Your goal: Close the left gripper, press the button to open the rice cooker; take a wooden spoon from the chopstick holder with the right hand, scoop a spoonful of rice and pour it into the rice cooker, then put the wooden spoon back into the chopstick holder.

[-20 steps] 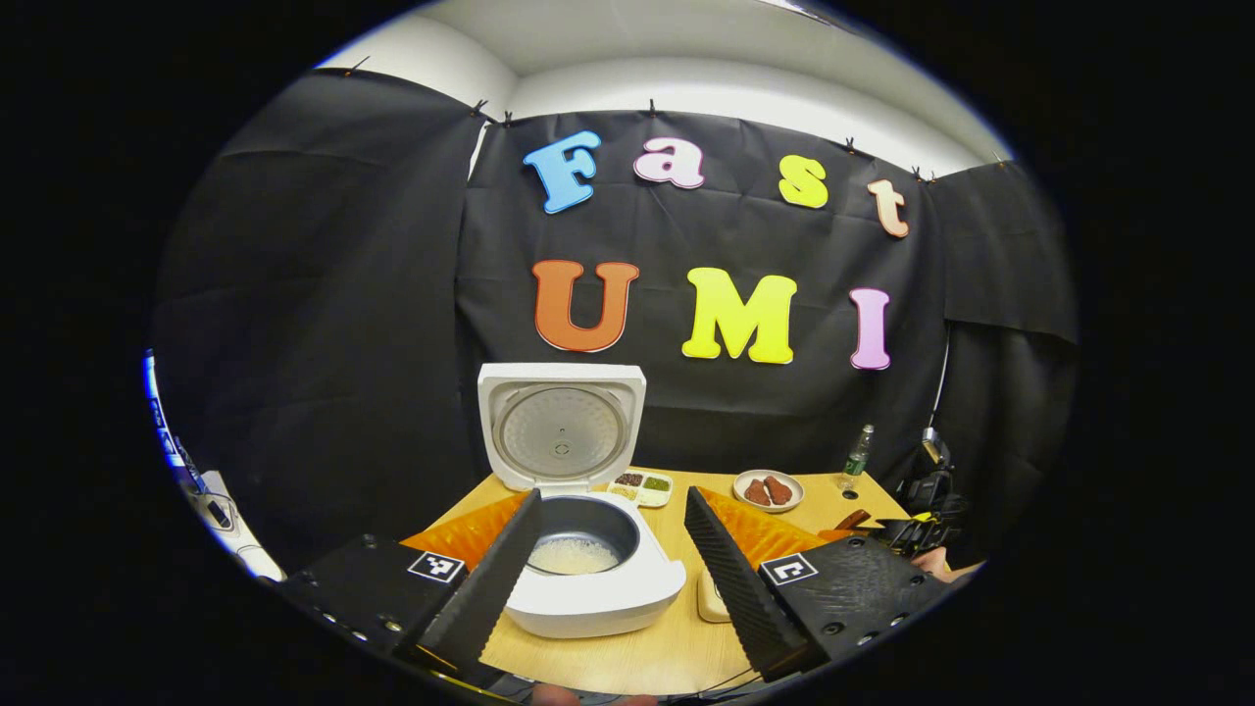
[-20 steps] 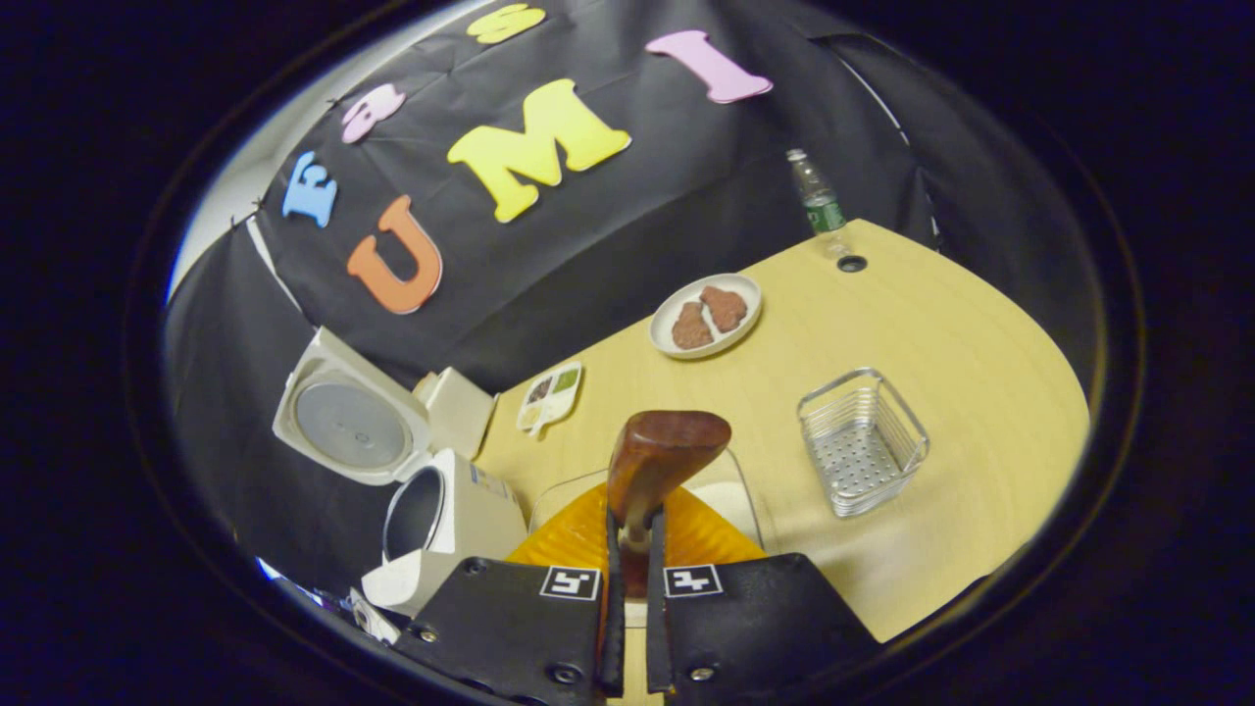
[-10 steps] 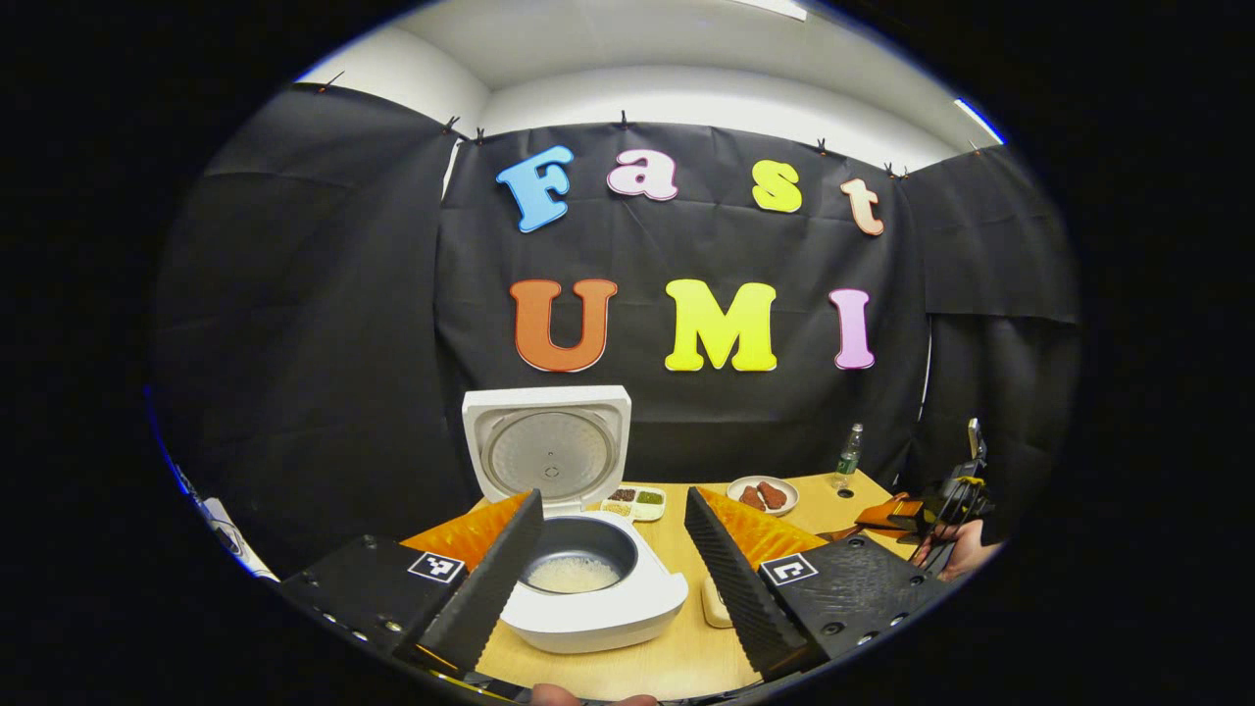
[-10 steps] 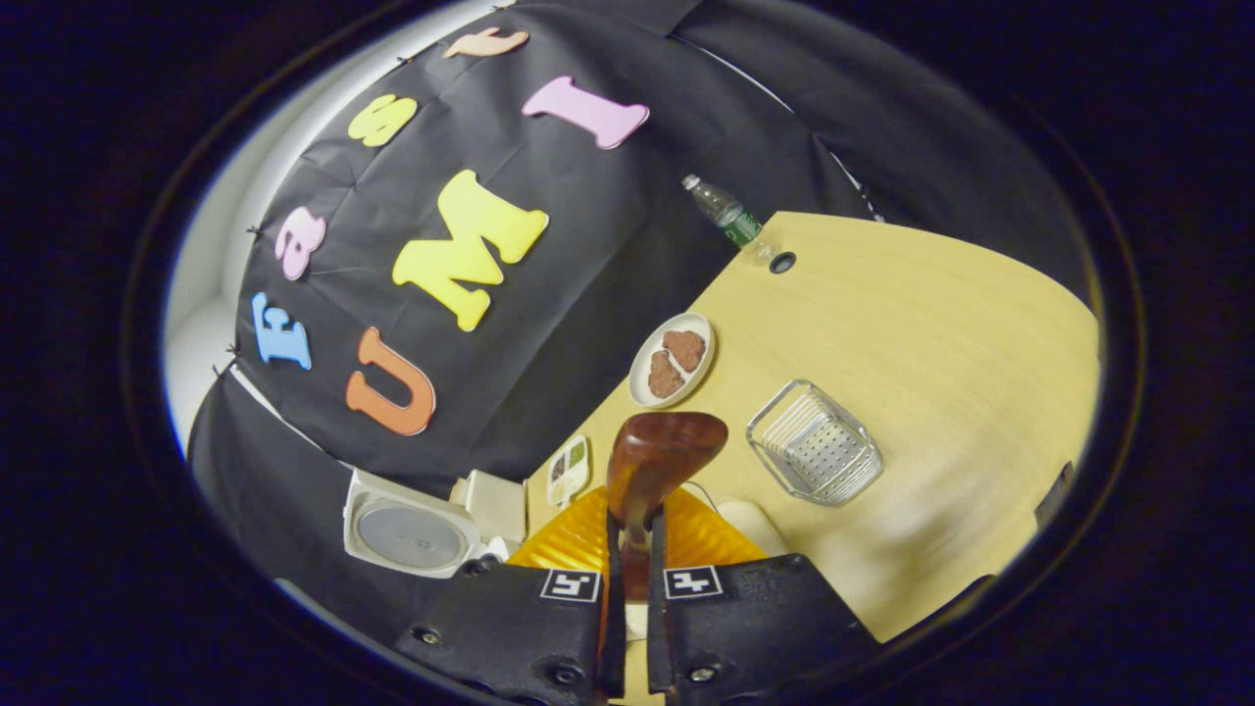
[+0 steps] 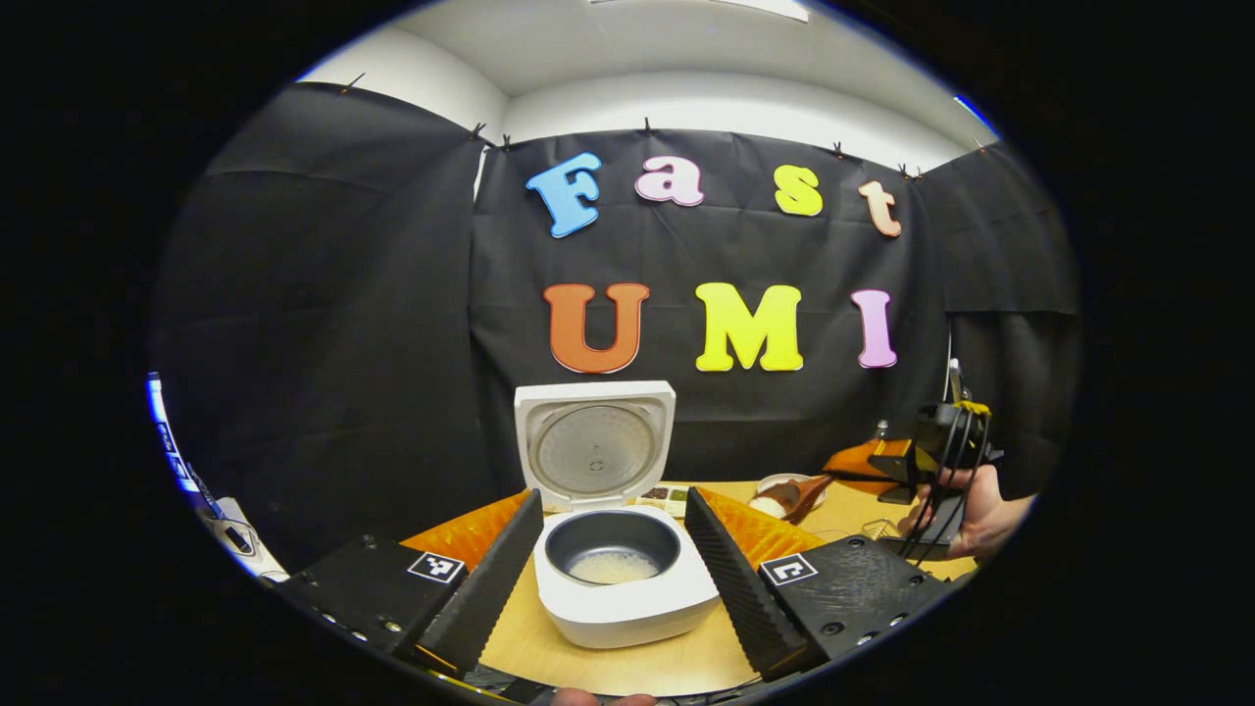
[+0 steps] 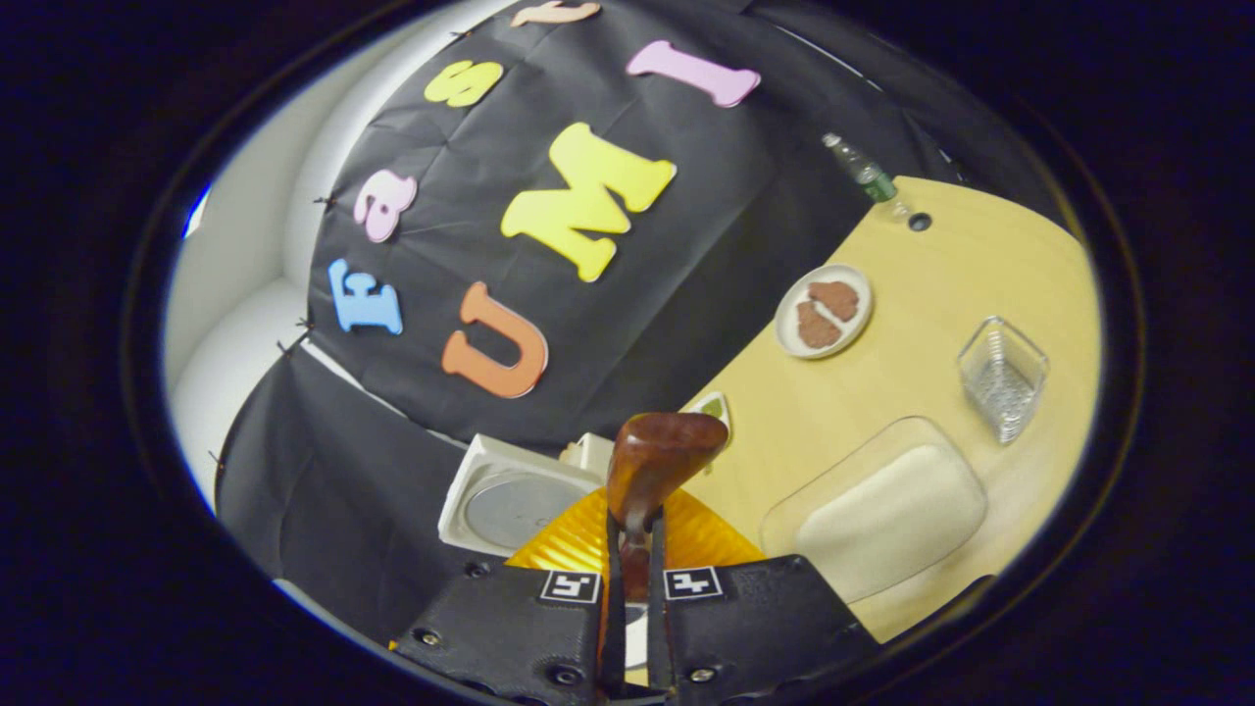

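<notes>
The white rice cooker [image 5: 627, 588] stands open with its lid [image 5: 595, 446] upright and some rice in the pot. My left gripper [image 5: 613, 500] is open, one finger on each side of the cooker and short of it. My right gripper [image 6: 632, 529] is shut on the handle of the wooden spoon [image 6: 652, 456], whose brown bowl points forward; its load is hidden. In the left gripper view the right gripper [image 5: 936, 456], held by a hand [image 5: 980, 515], hovers right of the cooker with the spoon [image 5: 796, 490] pointing left. The wire chopstick holder [image 6: 1002, 378] sits on the table.
A clear dish of rice [image 6: 887, 510] lies just ahead of the right gripper. A plate with brown food [image 6: 822, 312], a small divided dish [image 6: 711, 407] and a bottle [image 6: 863, 172] stand toward the back of the wooden table [image 6: 941, 284]. The cooker's lid [image 6: 510, 500] shows at lower left.
The right gripper has risen with the spoon and swung left, toward the cooker. The left gripper has shifted so the cooker sits centred between its fingers.
</notes>
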Available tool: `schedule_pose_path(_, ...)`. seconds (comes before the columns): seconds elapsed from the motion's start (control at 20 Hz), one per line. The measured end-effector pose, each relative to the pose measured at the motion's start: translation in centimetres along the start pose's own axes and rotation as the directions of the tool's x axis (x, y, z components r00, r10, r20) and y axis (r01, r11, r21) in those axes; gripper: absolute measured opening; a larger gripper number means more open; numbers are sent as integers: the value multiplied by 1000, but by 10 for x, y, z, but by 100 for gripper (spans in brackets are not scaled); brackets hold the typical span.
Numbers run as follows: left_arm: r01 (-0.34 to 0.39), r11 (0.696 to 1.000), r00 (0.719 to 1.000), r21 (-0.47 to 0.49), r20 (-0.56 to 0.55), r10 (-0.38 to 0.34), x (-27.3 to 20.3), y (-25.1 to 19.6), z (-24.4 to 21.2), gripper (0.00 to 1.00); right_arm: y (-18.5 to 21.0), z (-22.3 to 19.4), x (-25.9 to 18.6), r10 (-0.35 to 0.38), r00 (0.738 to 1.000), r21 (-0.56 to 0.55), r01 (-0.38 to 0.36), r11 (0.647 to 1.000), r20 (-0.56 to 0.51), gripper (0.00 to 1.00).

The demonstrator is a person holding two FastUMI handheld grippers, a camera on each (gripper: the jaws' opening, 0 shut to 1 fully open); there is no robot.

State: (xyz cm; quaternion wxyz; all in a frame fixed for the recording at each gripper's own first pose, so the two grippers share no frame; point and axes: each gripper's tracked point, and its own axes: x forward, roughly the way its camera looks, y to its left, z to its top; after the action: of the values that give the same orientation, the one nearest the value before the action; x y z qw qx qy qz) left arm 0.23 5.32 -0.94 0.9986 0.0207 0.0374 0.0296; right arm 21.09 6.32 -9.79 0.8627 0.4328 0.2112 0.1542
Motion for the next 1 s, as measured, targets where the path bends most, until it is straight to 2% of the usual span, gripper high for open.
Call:
schedule_pose_path(0.15, -56, 998, 998, -18, 2, 56, -5, 16, 0, 94, 25, -22, 49, 14, 999, -48, -16, 999, -42, 10)
schedule_pose_path(0.3, -100, 995, 995, -28, 8, 100, -12, 28, 0, 94, 25, -45, 97, -46, 995, -159, 33, 987, -83, 10)
schedule_pose_path(0.4, -128, 991, 992, -27, 1, 128, -13, 37, -5, 94, 26, -55, 118, -71, 994, -270, 46, 962, -83, 10)
schedule_pose_path(0.6, -174, 984, 985, -25, -10, 174, -18, 48, -11, 94, 31, -66, 140, -83, 995, -503, 40, 864, -64, 11)
schedule_pose_path(0.8, -184, 983, 983, -27, -22, 184, -20, 47, -19, 94, 40, -70, 146, -73, 995, -624, 15, 781, -69, 10)
schedule_pose_path(1.0, -183, 982, 983, -37, -20, 183, -14, 48, -21, 94, 54, -72, 145, -53, 997, -749, -7, 662, -56, 10)
